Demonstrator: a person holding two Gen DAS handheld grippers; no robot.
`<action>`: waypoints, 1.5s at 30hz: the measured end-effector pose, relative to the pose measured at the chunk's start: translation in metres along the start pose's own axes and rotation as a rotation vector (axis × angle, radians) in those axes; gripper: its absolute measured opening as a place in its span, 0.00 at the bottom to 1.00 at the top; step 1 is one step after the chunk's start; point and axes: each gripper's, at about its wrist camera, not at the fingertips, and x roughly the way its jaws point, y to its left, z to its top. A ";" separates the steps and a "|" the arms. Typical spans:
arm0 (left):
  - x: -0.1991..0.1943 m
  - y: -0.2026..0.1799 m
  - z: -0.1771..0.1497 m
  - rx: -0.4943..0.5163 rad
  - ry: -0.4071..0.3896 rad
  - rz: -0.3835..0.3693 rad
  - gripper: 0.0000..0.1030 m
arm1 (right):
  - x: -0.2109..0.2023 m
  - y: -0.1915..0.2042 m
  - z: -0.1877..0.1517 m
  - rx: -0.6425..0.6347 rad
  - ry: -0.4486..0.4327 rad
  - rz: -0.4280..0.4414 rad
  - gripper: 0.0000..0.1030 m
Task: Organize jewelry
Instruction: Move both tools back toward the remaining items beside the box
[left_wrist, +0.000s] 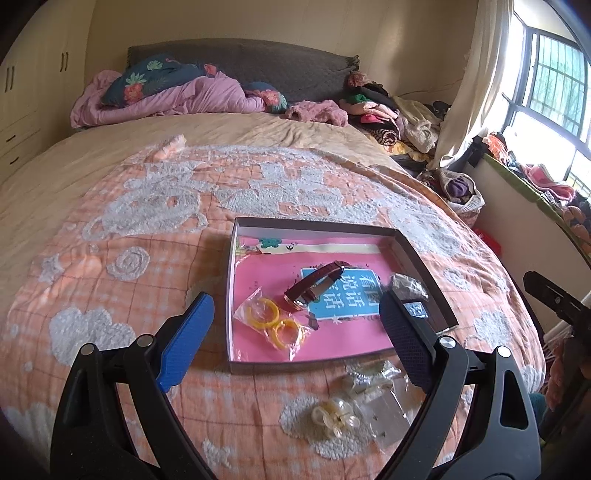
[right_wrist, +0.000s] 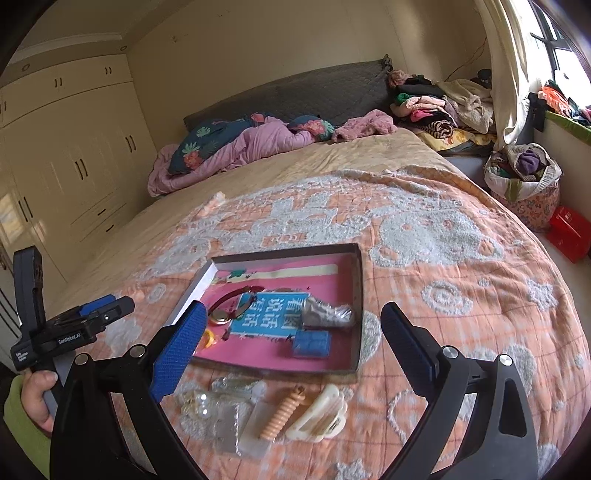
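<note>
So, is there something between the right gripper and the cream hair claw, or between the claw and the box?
Nothing visible blocks it. The right gripper is open above the cream hair claw, which lies on the blanket just before the box; only the box's low near wall must be cleared.

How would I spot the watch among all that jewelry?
Find the shallow cardboard box with the pink lining on the orange bedspread. The brown leather-strap watch with a gold round case lies in it, on the blue label; the bagged yellow plastic rings beside it have no strap.
</note>
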 end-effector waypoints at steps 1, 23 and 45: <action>0.000 0.000 -0.001 0.001 0.001 -0.001 0.81 | -0.002 0.001 -0.003 0.000 0.003 0.002 0.92; -0.010 -0.004 -0.056 0.070 0.077 0.013 0.81 | -0.012 0.016 -0.063 -0.001 0.121 0.048 0.87; -0.012 -0.012 -0.096 0.109 0.142 -0.002 0.81 | 0.010 0.017 -0.117 0.065 0.292 0.088 0.46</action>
